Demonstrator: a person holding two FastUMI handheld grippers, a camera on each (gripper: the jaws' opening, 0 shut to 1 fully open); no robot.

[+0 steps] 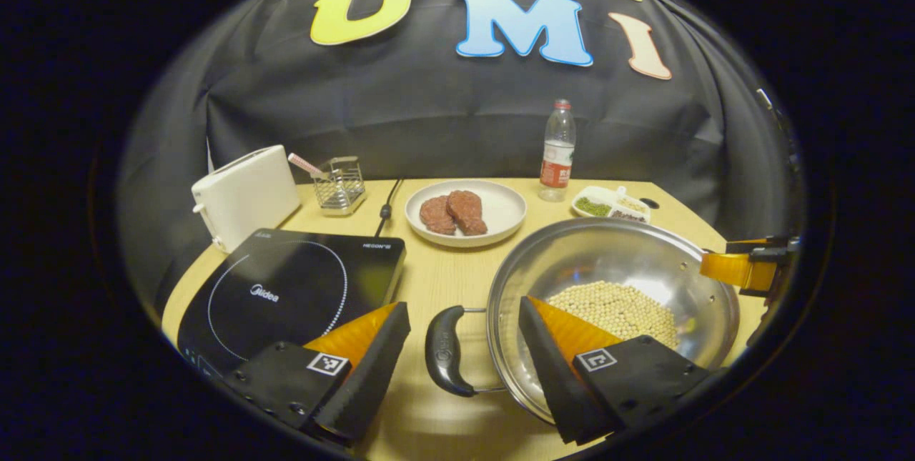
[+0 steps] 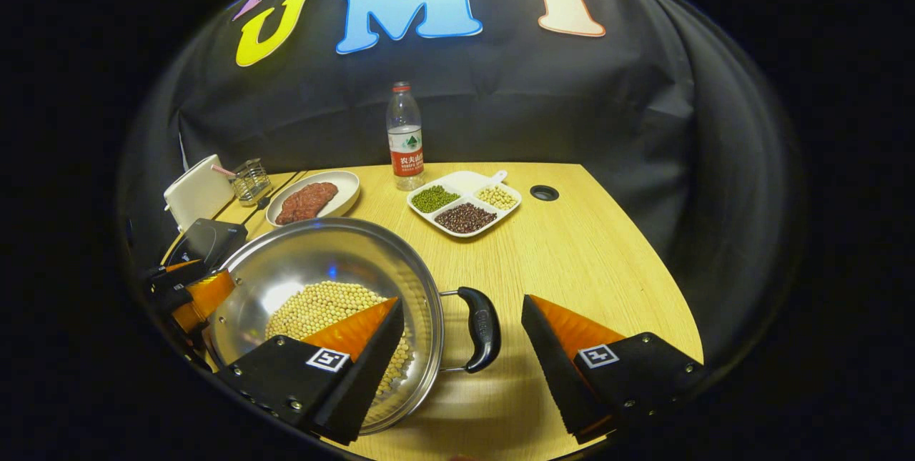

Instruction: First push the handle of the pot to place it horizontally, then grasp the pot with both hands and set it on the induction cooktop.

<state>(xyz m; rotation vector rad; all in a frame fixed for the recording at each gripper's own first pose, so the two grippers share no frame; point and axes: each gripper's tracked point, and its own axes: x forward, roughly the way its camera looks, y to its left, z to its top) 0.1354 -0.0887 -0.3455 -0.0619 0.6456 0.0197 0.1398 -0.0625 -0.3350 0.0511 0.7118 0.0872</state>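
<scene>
In the left gripper view, the left gripper's (image 1: pixel 465 357) finger is covering the near rim of the pot (image 1: pixel 615 261), and the other gripper (image 1: pixel 743 268) is running off the right edge. In the right gripper view, the induction cooktop (image 2: pixel 207 239) is lying mostly hidden behind the pot's wall.

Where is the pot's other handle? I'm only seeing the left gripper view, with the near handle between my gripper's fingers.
Observer: In the right gripper view, the pot has its right handle lying between the fingers of the right gripper, untouched.
Operator: Is that gripper open enough to take it?
Observer: It looks so. Its jaws stand wide open, with one finger over the pot's inside and the other out over the table.
</scene>
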